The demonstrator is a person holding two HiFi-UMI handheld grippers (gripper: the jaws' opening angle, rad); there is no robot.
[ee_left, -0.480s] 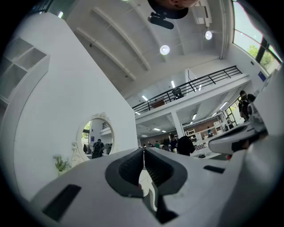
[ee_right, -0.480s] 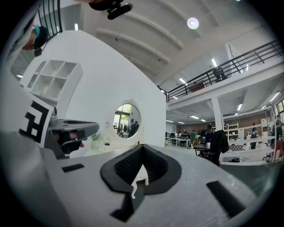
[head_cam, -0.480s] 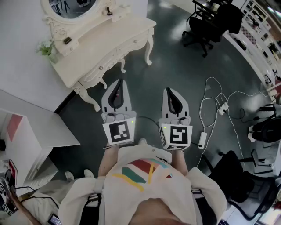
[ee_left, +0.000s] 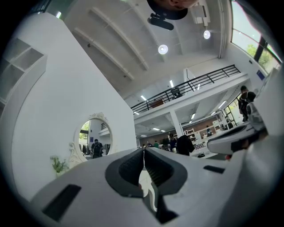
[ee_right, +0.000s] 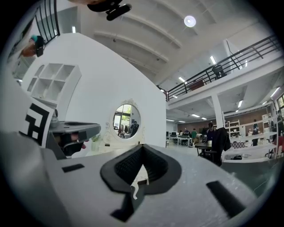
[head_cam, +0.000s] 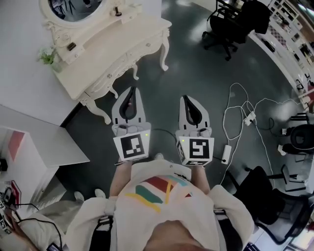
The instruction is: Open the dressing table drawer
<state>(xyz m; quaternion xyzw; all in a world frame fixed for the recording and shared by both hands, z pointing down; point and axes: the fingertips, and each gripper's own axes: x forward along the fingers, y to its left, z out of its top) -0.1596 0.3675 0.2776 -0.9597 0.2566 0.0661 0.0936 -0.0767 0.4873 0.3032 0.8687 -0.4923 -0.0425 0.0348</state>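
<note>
The cream dressing table (head_cam: pixel 117 41) with an oval mirror (head_cam: pixel 73 10) stands at the upper left in the head view. Its drawer front (head_cam: pixel 128 60), with small knobs, faces me. My left gripper (head_cam: pixel 131 90) is shut and empty, a short way in front of the table's near leg. My right gripper (head_cam: pixel 187 98) hovers beside it over the dark floor, also shut with nothing held. The left gripper view looks over its closed jaws (ee_left: pixel 143 150) at the mirror (ee_left: pixel 93 137). In the right gripper view the mirror (ee_right: pixel 125 119) lies beyond the closed jaws (ee_right: pixel 142 146).
A small plant (head_cam: pixel 47 56) sits on the table's left end. A white shelf unit (head_cam: pixel 34 147) stands at the left. Black office chairs (head_cam: pixel 230 24) are at the upper right, and white cables with a power strip (head_cam: pixel 245 117) lie on the floor to the right.
</note>
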